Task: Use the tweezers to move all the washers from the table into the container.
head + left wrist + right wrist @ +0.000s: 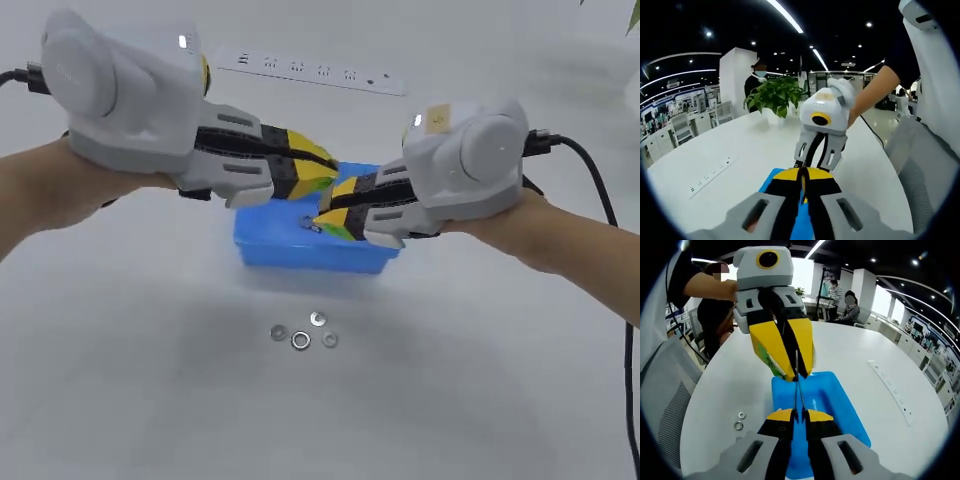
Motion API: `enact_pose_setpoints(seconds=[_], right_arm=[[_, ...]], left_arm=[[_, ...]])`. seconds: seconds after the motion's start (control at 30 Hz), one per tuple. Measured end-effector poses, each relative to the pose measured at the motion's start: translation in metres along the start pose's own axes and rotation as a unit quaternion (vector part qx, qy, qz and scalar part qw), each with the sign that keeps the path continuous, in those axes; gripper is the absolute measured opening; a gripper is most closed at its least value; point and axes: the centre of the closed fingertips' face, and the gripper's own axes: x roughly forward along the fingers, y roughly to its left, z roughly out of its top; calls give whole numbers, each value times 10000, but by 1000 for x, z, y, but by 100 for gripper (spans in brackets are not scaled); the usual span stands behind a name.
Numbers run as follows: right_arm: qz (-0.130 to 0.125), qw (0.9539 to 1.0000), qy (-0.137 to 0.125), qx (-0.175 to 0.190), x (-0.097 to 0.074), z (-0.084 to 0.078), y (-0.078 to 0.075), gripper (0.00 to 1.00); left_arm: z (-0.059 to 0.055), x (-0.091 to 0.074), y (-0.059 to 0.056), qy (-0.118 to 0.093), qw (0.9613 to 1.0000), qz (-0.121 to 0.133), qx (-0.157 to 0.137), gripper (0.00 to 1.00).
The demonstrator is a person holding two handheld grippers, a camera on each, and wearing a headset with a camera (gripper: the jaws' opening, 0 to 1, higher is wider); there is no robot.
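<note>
In the head view, four washers (300, 338) are seen lying just in front of the blue container (290, 255), above which the left gripper (328, 167) and right gripper (323, 217) are brought tip to tip. In the left gripper view, its jaws are seen pressed together over the container. In the right gripper view, the tweezers (797, 385) are clamped by both grippers above the container. The tweezers are best left seated squarely in the right jaws before the left is released.

Nothing written can be read here. The power strip (310, 70) at the far side of the worktop (150, 400) carries small dark marks beside its sockets, but they are too blurred and too small to make out as letters or numbers.
</note>
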Motion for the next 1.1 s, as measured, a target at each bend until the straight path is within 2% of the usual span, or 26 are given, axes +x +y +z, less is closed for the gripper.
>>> enact_pose_setpoints(seconds=[0.1, 0.5, 0.67, 0.8, 0.9, 1.03, 1.1], right_arm=[[44, 10000, 47, -42, 0, -2, 3, 10], [-69, 9999, 25, -83, -3, 1, 0, 12], [-81, 9997, -168, -164, -9, 11, 1, 18], [-180, 9994, -159, -244, -15, 13, -1, 22], [-298, 9991, -1, -306, -20, 8, -2, 25], [-392, 9986, 39, -345, -29, 5, 3, 31], [-462, 9986, -50, -245, -36, 7, 7, 33]], left_arm=[[-1, 1, -1, 94, 9997, -21, 237, 5], [1, -3, 3, 63, 9997, 23, 243, 4], [10, -7, 5, -50, 9996, 83, 274, 4], [19, -12, 9, -102, 9993, 153, 330, 4], [24, -16, 10, -127, 9991, 203, 336, 4], [31, -22, 4, -185, 9988, 238, 378, 4], [37, -23, -5, -195, 9987, 201, 423, 4]])
